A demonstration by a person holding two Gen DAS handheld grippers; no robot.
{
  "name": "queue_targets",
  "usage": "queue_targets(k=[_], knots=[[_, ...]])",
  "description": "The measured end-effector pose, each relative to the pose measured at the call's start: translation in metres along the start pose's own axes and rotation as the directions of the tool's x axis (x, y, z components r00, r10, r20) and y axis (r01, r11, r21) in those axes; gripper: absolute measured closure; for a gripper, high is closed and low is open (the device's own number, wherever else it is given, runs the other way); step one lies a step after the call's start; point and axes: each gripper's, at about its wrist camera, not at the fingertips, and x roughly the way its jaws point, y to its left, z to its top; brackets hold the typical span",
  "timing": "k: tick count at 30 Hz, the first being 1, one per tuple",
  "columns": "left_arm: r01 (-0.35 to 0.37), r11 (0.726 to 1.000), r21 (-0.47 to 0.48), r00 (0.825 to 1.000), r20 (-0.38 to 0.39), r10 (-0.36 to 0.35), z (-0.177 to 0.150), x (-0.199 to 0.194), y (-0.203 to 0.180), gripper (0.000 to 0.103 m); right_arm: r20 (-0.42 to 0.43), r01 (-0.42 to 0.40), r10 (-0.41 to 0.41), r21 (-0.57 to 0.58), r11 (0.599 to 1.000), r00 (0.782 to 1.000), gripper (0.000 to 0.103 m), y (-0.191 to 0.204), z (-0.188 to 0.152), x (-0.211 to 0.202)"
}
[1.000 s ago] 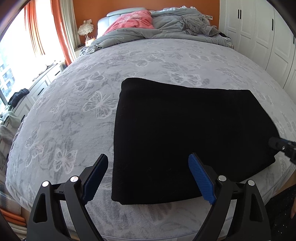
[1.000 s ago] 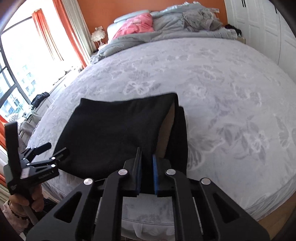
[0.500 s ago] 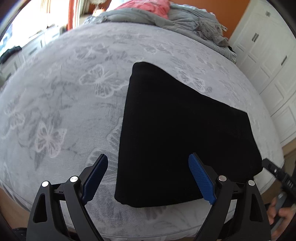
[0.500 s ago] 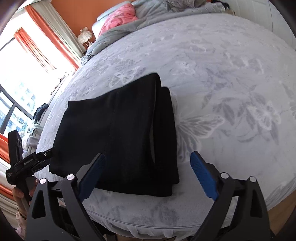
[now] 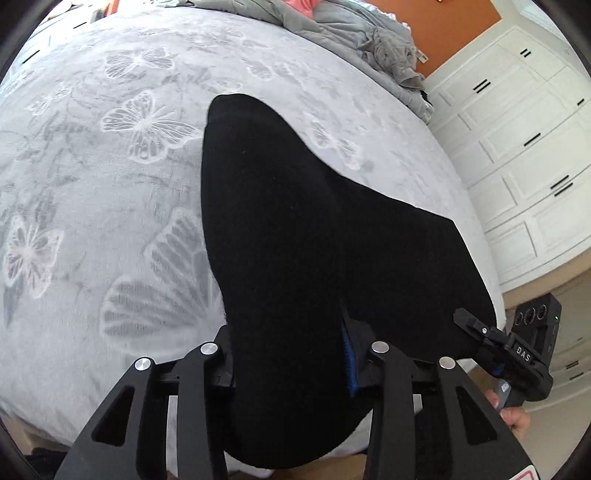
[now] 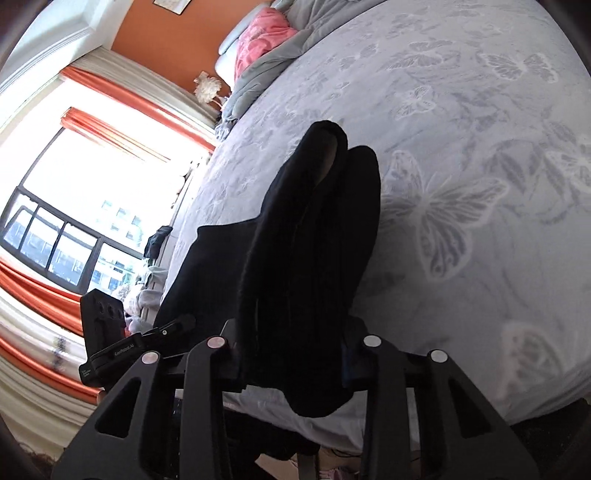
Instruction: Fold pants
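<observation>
Left wrist view: left gripper closed on near edge of black pants, already folded into thick bundle on grey bedspread. Right wrist view: right gripper likewise clamped on same bundle. Probably one last fold left, or only carrying away.

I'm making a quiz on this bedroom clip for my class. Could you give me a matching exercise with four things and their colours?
Things:
1. pants
2. pillow
3. wardrobe
4. bedspread

Colours:
A. white
B. grey with butterflies
C. black
D. pink

Pairs: 1-C, 2-D, 3-A, 4-B
</observation>
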Motion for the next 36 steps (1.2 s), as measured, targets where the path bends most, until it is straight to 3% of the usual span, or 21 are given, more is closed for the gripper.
queue_targets(k=[3, 6, 8, 11, 13, 15, 17, 19, 20, 23, 36], knots=[[-0.011, 1.0, -0.004, 0.999, -0.046, 0.01, -0.03, -0.016, 0.002, 0.063, -0.056, 0.039, -0.038, 0.015, 0.999, 0.998, 0.063, -0.012, -0.019, 0.001], [-0.089, 0.993, -0.076, 0.993, -0.089, 0.083, -0.049, 0.003, 0.021, 0.042, -0.068, 0.073, -0.068, 0.071, 0.995, 0.995, 0.049, -0.032, -0.03, 0.015], [-0.056, 0.987, -0.151, 0.997, -0.065, 0.047, -0.052, 0.009, 0.031, 0.03, -0.049, 0.056, -0.052, 0.09, 0.994, 0.997, 0.041, -0.036, -0.03, 0.017], [-0.039, 0.988, -0.148, 0.997, -0.066, 0.029, -0.044, 0.015, 0.026, 0.015, -0.056, 0.044, -0.038, 0.099, 0.994, 0.998, 0.028, -0.039, -0.028, 0.028], [-0.055, 0.988, -0.143, 0.998, -0.05, 0.048, -0.045, 0.02, 0.022, 0.011, -0.043, 0.051, -0.048, 0.077, 0.996, 0.998, 0.025, -0.034, -0.03, 0.031], [-0.107, 0.989, -0.103, 0.994, -0.036, 0.104, -0.044, 0.024, 0.012, 0.011, -0.029, 0.081, -0.08, 0.044, 0.996, 0.996, 0.034, -0.027, -0.031, 0.034], [-0.145, 0.988, -0.058, 0.989, -0.01, 0.145, -0.044, 0.026, 0.003, 0.015, -0.019, 0.075, -0.074, 0.027, 0.997, 0.997, 0.061, -0.023, -0.033, 0.035], [-0.164, 0.986, -0.003, 0.986, 0.022, 0.165, -0.042, 0.023, -0.007, 0.035, 0.001, 0.061, -0.061, 0.027, 0.998, 0.998, 0.067, -0.018, -0.035, 0.028], [-0.184, 0.983, 0.022, 0.982, 0.04, 0.183, -0.041, 0.02, -0.014, 0.048, 0.013, 0.07, -0.07, 0.012, 0.997, 0.997, 0.068, -0.014, -0.034, 0.025], [-0.211, 0.976, 0.057, 0.975, 0.08, 0.206, -0.037, 0.006, -0.023, 0.063, 0.046, 0.062, -0.062, -0.007, 0.998, 0.997, 0.069, 0.002, -0.036, 0.016], [-0.292, 0.942, 0.165, 0.939, 0.237, 0.25, -0.061, -0.068, -0.083, 0.066, 0.176, 0.038, -0.01, -0.16, 0.986, 0.984, 0.069, 0.07, -0.046, -0.052]])
